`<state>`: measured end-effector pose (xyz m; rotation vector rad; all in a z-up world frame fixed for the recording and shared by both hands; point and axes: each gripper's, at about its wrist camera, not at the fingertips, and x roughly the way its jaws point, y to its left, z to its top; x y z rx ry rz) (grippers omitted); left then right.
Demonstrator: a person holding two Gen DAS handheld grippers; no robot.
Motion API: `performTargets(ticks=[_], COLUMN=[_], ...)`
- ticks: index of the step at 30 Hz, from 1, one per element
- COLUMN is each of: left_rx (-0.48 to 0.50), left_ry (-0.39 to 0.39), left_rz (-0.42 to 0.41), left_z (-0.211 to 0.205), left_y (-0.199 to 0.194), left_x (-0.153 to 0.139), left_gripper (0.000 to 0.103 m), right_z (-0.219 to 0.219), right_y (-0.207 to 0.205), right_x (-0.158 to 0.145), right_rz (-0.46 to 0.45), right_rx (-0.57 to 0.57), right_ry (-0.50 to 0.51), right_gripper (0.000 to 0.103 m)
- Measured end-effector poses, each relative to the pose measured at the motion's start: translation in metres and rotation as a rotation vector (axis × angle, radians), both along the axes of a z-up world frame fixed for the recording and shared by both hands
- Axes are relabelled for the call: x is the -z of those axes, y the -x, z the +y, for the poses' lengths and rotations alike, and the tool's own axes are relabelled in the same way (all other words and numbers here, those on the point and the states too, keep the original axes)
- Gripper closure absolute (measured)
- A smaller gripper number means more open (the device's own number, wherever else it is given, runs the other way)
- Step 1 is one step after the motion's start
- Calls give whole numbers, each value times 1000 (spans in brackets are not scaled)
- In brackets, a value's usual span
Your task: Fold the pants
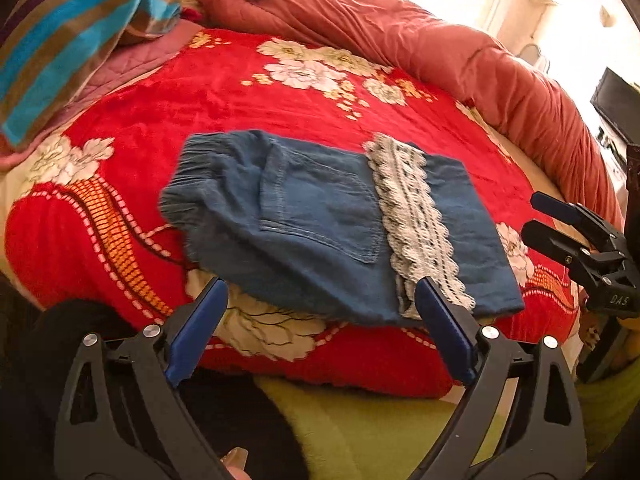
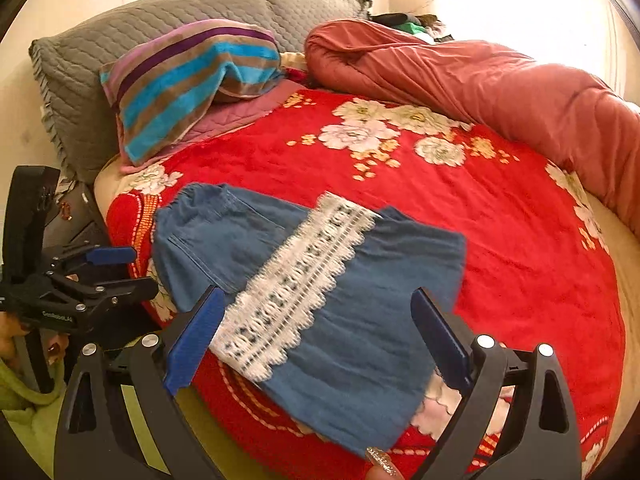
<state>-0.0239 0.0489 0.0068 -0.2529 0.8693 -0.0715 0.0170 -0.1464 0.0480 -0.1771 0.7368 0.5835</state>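
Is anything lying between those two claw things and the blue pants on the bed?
Nothing visible. The pants lie flat on the red blanket, directly ahead of the open left gripper and open right gripper.

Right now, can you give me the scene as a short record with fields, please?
surface: red flowered blanket on a bed
pants: blue pants, lying folded on the blanket, with a white lace band across them
left gripper: left gripper open, at the near edge of the pants, holding nothing
right gripper: right gripper open, over the pants, holding nothing
behind: striped towel, rolled pink quilt, grey pillow
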Motion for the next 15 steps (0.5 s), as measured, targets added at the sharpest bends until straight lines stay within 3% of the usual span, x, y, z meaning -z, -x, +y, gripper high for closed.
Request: performTargets(ticks=[15], left_rx=[-116], left_ry=[171], left_rz=[42], left_z=[57], left_y=[3], left_x=[23], left_gripper=[15], right_z=[63], right_y=[-27], right_x=[-3], right_rz=[46], right_rx=[-128], right_ry=[18], right_gripper=[10])
